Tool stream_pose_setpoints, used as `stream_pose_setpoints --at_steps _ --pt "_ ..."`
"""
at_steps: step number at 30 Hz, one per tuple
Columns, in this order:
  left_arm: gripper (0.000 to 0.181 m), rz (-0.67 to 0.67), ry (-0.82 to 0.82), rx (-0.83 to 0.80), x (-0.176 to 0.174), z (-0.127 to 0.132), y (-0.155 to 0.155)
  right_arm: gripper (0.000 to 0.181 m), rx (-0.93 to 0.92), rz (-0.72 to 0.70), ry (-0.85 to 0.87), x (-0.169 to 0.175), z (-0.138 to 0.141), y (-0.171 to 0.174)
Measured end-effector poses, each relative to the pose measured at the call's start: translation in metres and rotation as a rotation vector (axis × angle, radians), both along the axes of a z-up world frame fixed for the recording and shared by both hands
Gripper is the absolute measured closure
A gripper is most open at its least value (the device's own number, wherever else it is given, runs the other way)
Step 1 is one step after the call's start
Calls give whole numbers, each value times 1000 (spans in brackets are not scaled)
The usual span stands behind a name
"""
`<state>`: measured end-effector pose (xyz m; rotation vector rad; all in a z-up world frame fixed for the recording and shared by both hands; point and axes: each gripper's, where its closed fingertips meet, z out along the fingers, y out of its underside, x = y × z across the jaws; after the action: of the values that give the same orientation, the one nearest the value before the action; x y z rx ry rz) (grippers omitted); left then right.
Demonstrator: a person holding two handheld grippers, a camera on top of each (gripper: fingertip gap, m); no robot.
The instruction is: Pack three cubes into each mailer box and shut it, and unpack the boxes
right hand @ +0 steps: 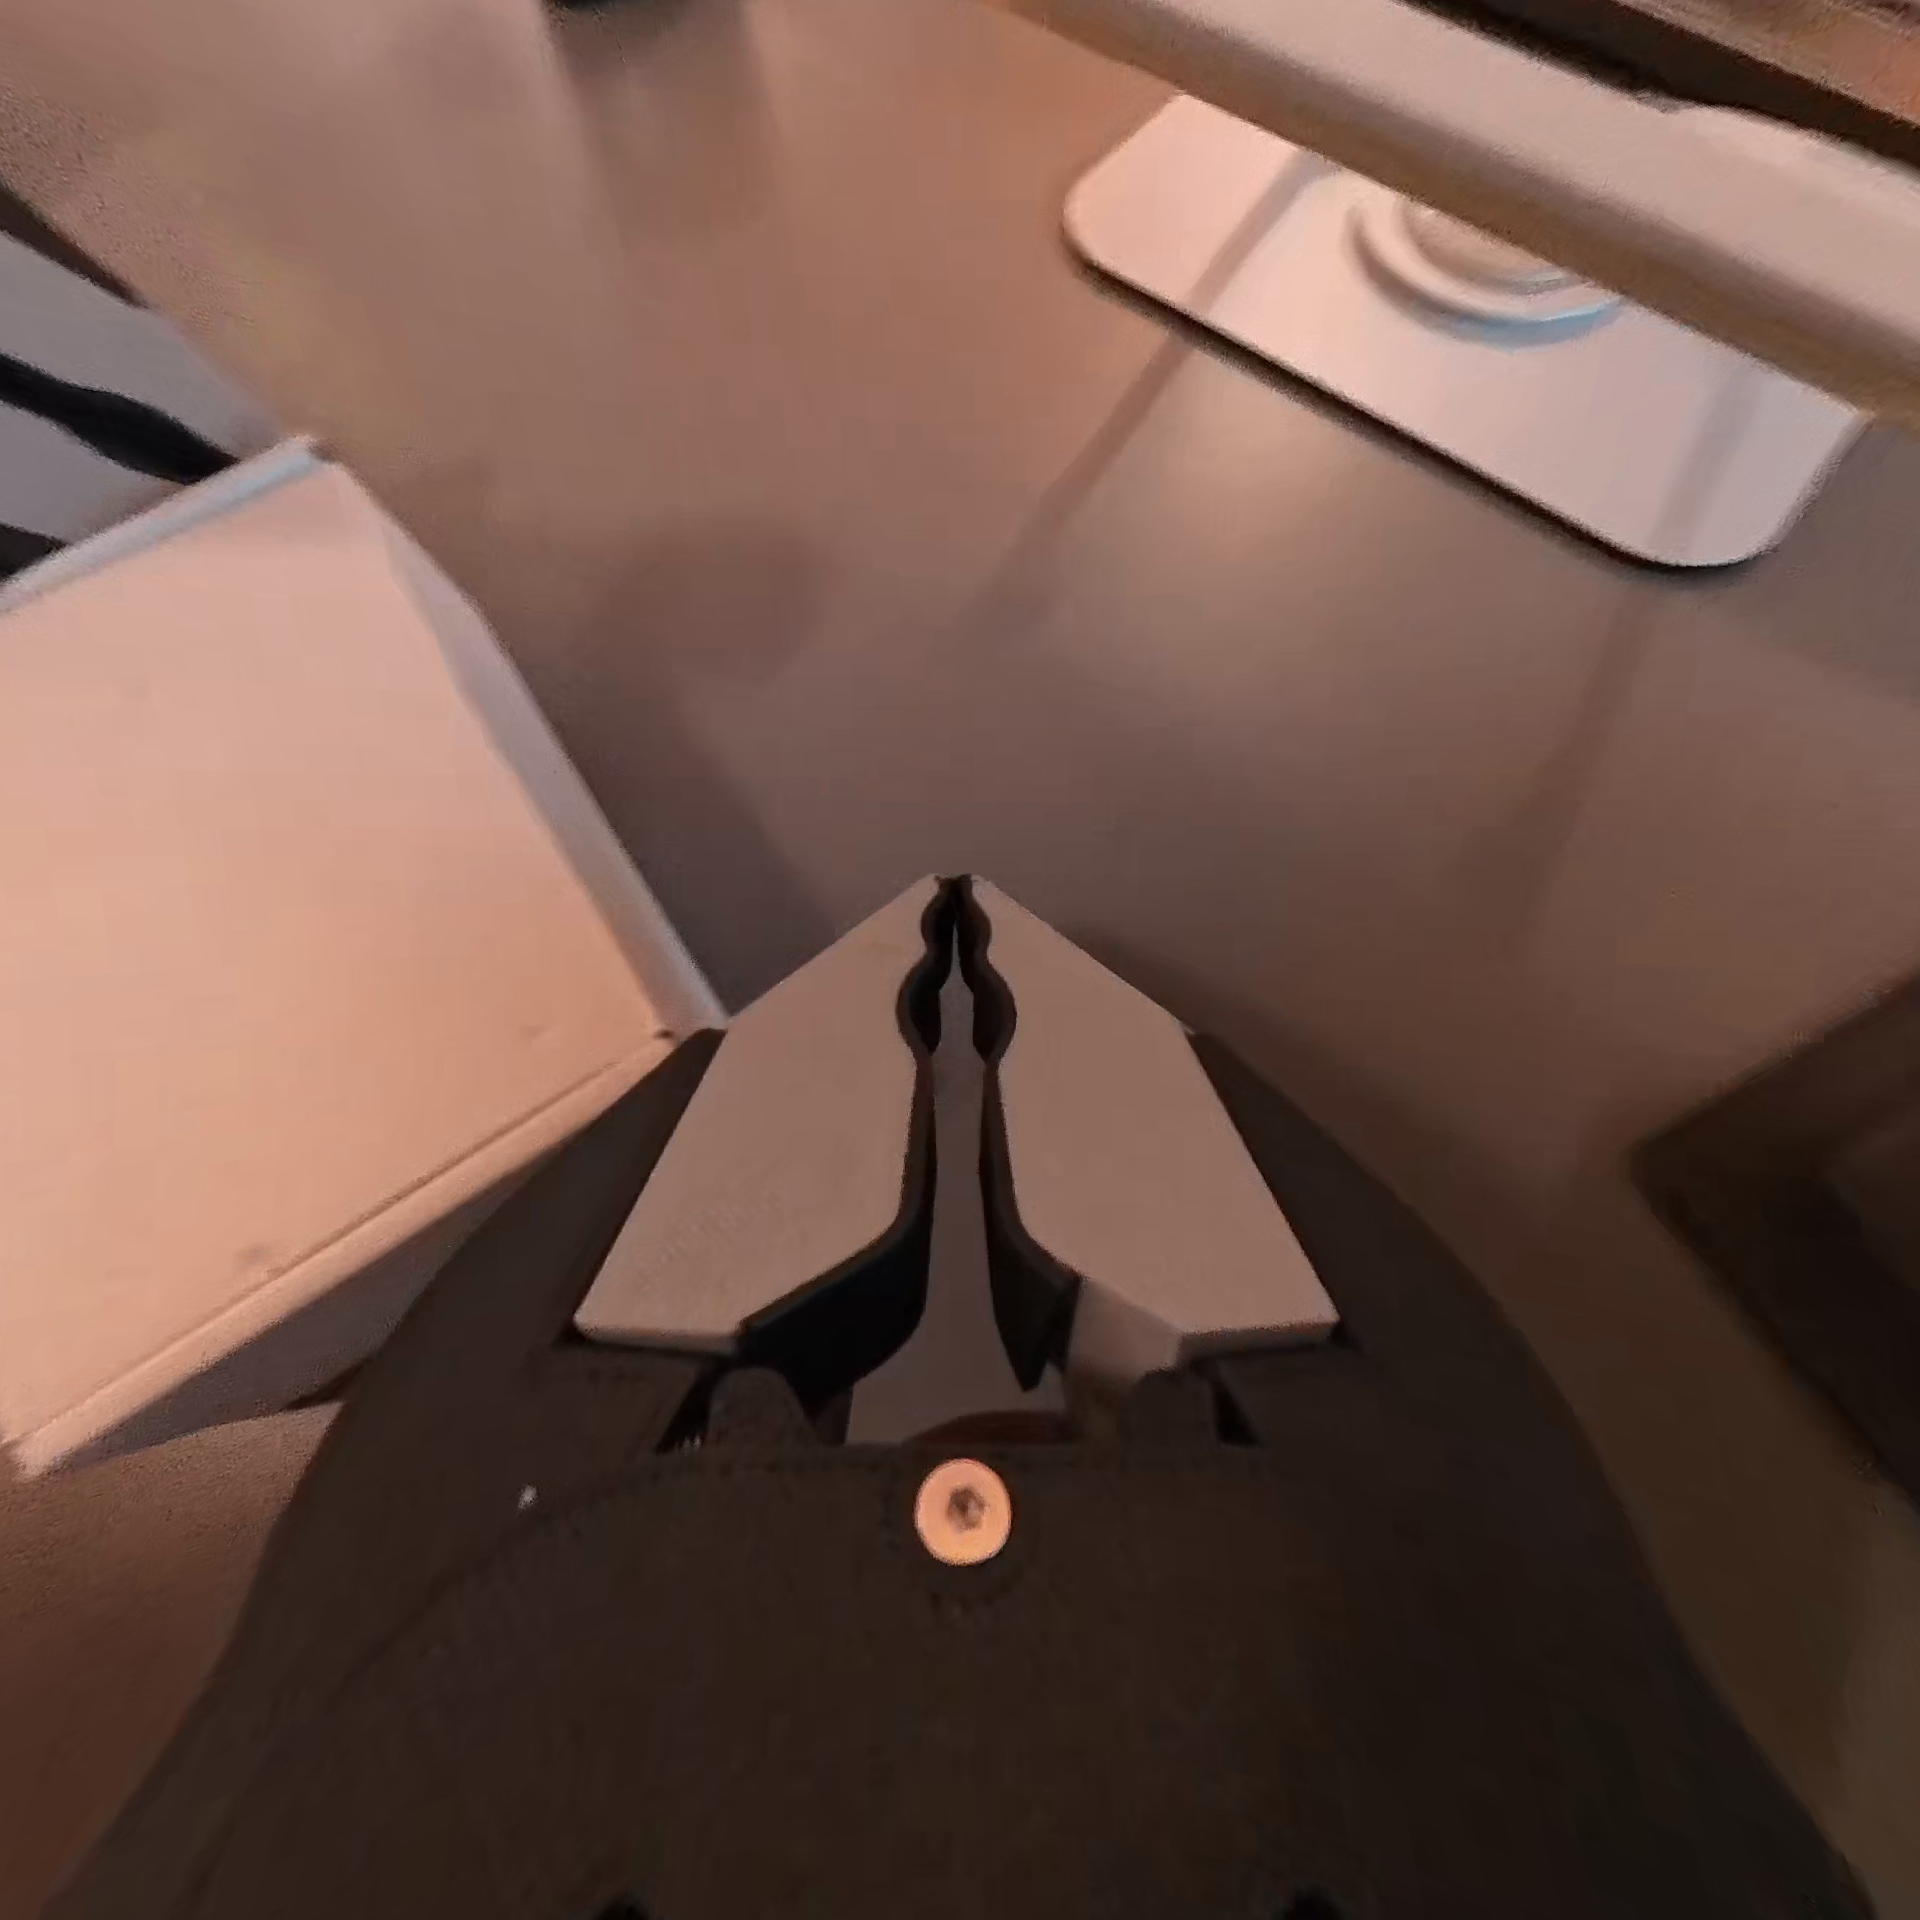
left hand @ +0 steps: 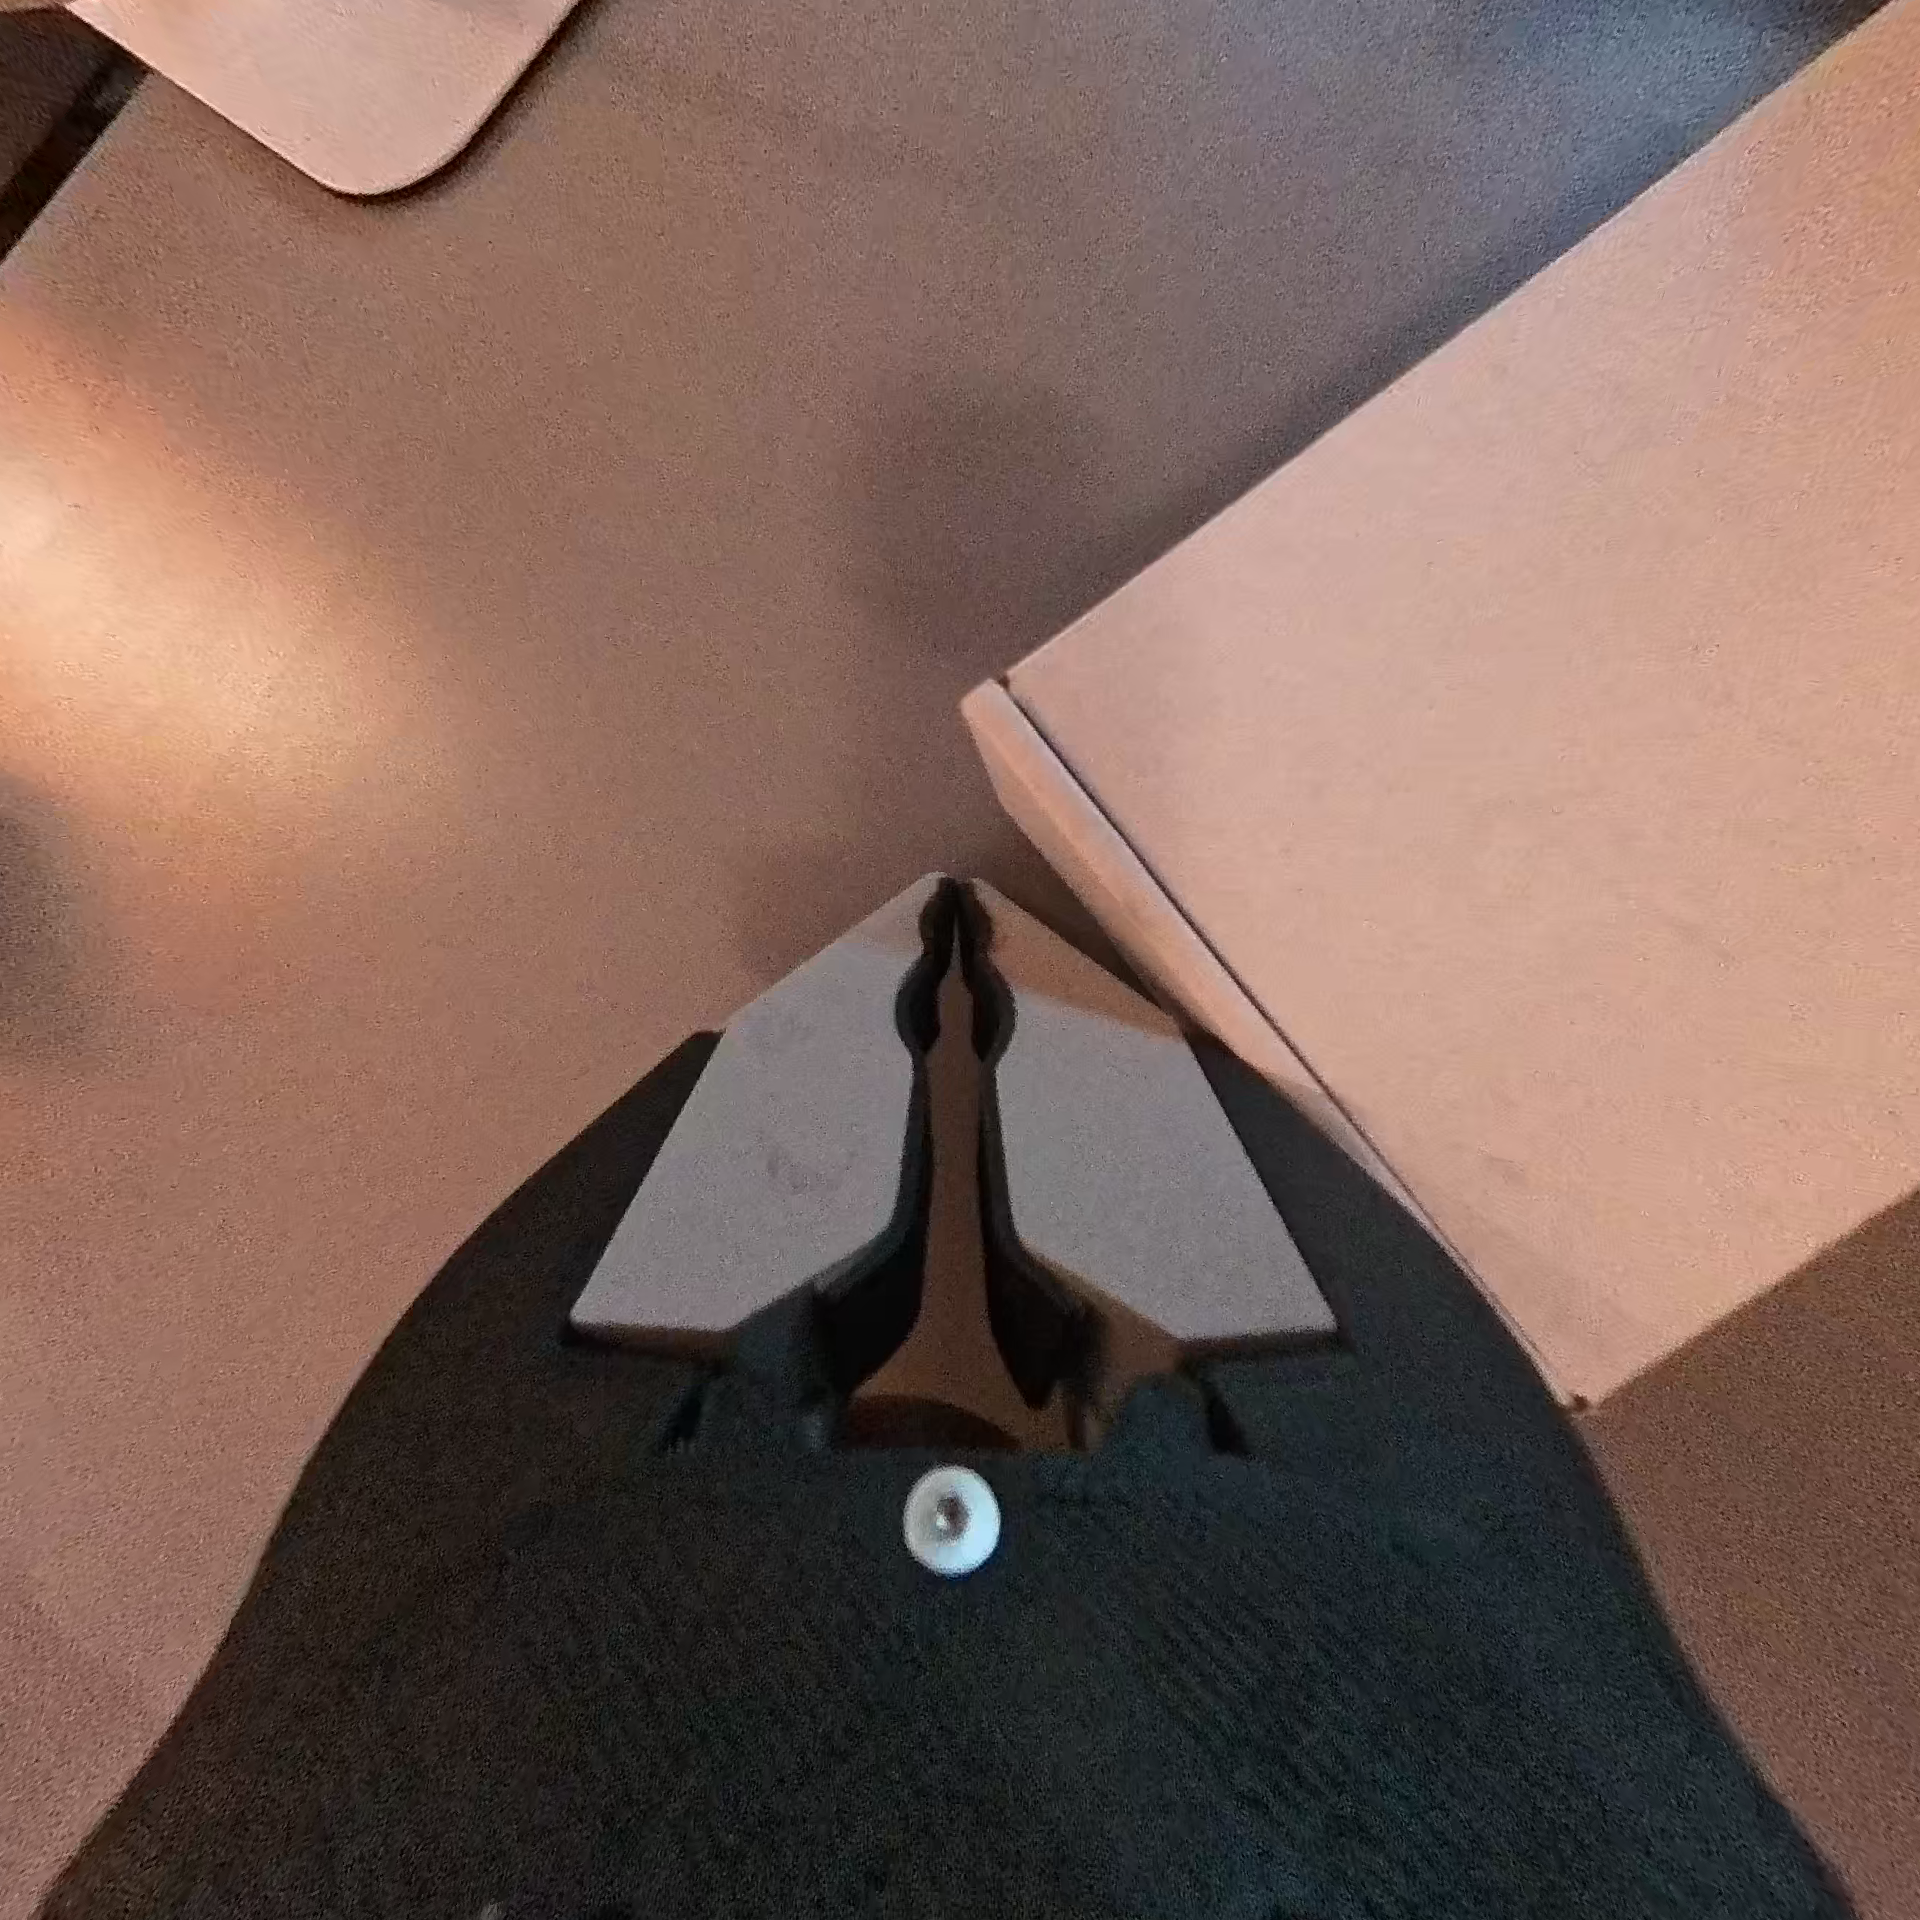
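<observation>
Cardboard mailer box (left hand: pixel 1507 810), lid down, lies just right of the empty, pinched-together left gripper (left hand: pixel 957 896).

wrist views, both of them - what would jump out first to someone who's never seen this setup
In each view the eye lands first on the gripper at bottom centre, the left gripper and the right gripper, both with jaws pressed together on nothing. Next comes the closed mailer box lying right of the left gripper on the brown table. Farther off in the right wrist view sits a pale flat stand base.
</observation>
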<state>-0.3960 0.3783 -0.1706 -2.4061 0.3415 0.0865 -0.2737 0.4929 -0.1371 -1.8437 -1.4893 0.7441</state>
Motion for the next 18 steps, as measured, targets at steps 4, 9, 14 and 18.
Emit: stream_pose_setpoints --at_steps 4,9,14,18 --pt "181 94 78 3 -27 0 0 181 67 -49 68 28 20 11" --pt "181 91 134 10 -27 0 3 181 15 45 54 66 17 -21" --pt "181 84 169 14 -26 0 5 181 63 51 -9 80 7 -51" --pt "181 48 153 16 -16 0 5 181 32 97 -30 60 -4 -67"
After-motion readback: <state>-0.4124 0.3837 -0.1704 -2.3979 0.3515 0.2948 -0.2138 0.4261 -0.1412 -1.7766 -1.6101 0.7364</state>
